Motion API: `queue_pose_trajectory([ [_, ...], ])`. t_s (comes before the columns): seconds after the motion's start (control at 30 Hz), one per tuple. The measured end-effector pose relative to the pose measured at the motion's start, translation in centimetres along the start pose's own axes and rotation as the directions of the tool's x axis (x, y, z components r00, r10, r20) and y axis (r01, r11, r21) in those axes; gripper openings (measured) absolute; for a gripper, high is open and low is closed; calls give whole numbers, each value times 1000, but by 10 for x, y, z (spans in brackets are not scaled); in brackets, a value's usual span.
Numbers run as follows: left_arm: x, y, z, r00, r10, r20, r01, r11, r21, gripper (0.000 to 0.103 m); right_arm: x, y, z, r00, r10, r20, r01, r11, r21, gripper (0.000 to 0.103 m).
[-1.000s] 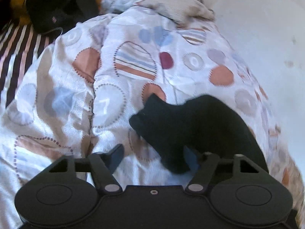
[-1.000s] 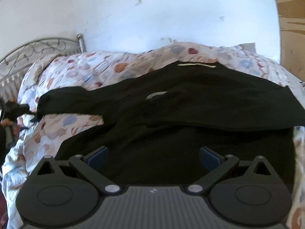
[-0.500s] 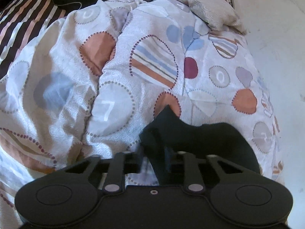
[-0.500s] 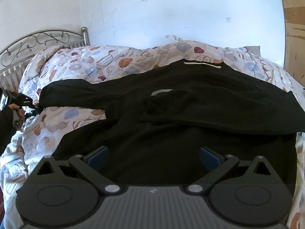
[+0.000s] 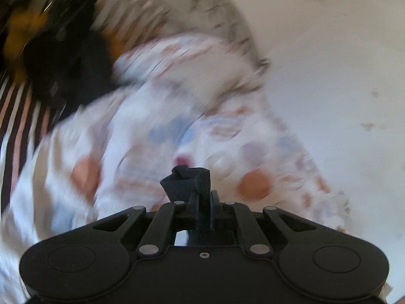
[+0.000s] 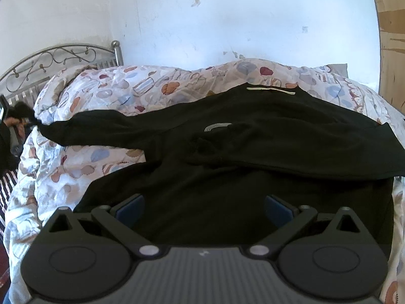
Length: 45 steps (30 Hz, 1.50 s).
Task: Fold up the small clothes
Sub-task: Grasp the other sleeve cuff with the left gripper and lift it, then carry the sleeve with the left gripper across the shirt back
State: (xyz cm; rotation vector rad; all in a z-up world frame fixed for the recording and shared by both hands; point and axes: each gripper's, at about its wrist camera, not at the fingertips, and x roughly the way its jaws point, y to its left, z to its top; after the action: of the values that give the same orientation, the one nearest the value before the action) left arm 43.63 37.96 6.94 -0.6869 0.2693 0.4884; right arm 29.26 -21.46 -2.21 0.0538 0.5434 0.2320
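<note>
A black long-sleeved top (image 6: 253,152) lies spread on a patterned duvet (image 6: 101,93), with a pale neck label at the far edge. Its right sleeve is folded across the chest. Its left sleeve (image 6: 101,131) stretches out to the left and is lifted at the cuff. My left gripper (image 5: 203,202) is shut on that sleeve cuff (image 5: 187,179), which bunches up between the jaws; it shows far left in the right wrist view (image 6: 22,112). My right gripper (image 6: 203,205) is open and empty, over the top's near hem.
A metal bed head (image 6: 50,60) stands at the back left against a white wall (image 6: 227,20). A dark bag (image 5: 68,63) lies on a striped cover (image 5: 15,116) at the left, blurred. A wooden panel (image 6: 392,38) stands at the right.
My left gripper closed on the sleeve cuff and lifted it off the duvet; its view now blurs with motion. The sleeve is pulled straighter to the left. My right gripper barely moved.
</note>
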Motion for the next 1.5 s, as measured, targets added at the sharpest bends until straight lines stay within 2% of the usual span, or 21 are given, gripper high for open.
queue_pose_trajectory([
  [0.1, -21, -39, 27, 996, -81, 40, 78, 994, 81, 7, -4, -5, 2, 1000, 8, 17, -8, 1000, 19, 103],
  [0.17, -38, -70, 40, 987, -153, 54, 144, 980, 140, 7, -7, -8, 3, 1000, 13, 28, -14, 999, 29, 103],
  [0.23, -55, -105, 44, 974, -216, 62, 199, 957, 212, 7, -10, -12, 4, 999, 16, 38, -17, 999, 39, 103],
  [0.37, -92, -186, 34, 931, -363, 41, 330, 884, 332, 7, -19, -24, 6, 998, 13, 61, -17, 998, 62, 103],
  [0.43, -110, -223, 23, 899, -438, 17, 402, 839, 366, 7, -25, -32, 5, 997, 5, 74, -11, 997, 77, 103],
  [0.53, -137, -280, -4, 833, -552, -42, 517, 748, 415, 7, -37, -46, 3, 995, -15, 94, 5, 995, 104, 103],
  [0.63, -159, -337, -43, 759, -636, -138, 620, 641, 452, 7, -49, -63, -1, 994, -43, 102, 29, 991, 133, 103],
  [0.73, -175, -381, -90, 695, -681, -231, 691, 543, 478, 7, -63, -81, -7, 992, -80, 101, 63, 986, 157, 103],
  [0.77, -180, -395, -110, 672, -691, -265, 713, 507, 485, 7, -68, -88, -9, 991, -93, 101, 75, 983, 165, 103],
  [0.87, -192, -422, -169, 618, -701, -356, 760, 416, 500, 7, -84, -105, -17, 986, -132, 96, 112, 975, 190, 103],
  [0.97, -199, -433, -229, 563, -691, -454, 811, 356, 465, 7, -99, -120, -26, 981, -171, 88, 149, 966, 211, 103],
  [1.03, -201, -436, -269, 538, -670, -511, 833, 330, 444, 7, -107, -128, -32, 978, -194, 83, 171, 959, 225, 103],
  [1.13, -194, -429, -321, 505, -628, -592, 861, 312, 403, 7, -117, -137, -42, 972, -223, 74, 198, 948, 248, 103],
  [1.27, -205, -407, -386, 473, -564, -677, 880, 262, 396, 7, -126, -146, -53, 966, -249, 62, 223, 933, 282, 103],
  [1.37, -201, -388, -415, 451, -520, -725, 892, 255, 372, 8, -130, -148, -59, 962, -266, 54, 238, 923, 302, 103],
  [1.5, -195, -375, -443, 427, -472, -771, 903, 264, 339, 9, -133, -152, -64, 958, -283, 46, 253, 911, 326, 103],
])
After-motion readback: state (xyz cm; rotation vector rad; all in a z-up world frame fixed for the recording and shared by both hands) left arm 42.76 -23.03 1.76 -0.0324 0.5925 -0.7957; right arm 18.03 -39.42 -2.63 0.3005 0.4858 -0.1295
